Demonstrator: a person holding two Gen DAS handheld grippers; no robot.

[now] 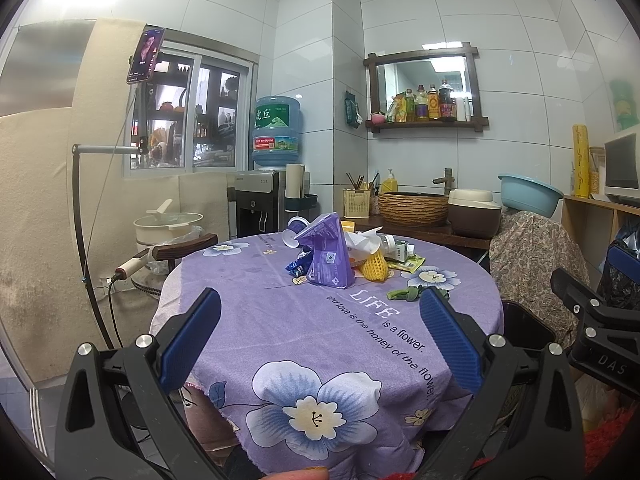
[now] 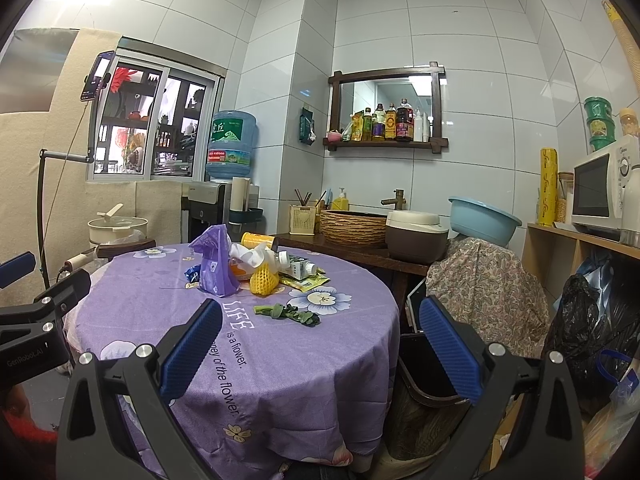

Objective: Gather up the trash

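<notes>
One purple bag [image 1: 326, 254], one yellow foam net [image 1: 374, 266], one green vegetable scrap [image 2: 286, 312], one small carton [image 2: 302, 269], one yellow can [image 2: 258, 240], one dark bin [image 2: 430, 392], two grippers.

The tablecloth [image 1: 304, 332] is lilac with white-and-blue flowers and dark lettering; the bag [image 1: 326, 258] on it is purple; the foam net [image 1: 374, 266] is yellow; the stalk [image 2: 286, 312] is green. The basin [image 2: 482, 220] is pale blue; the finger pads [image 1: 192, 336] are ribbed blue.
</notes>
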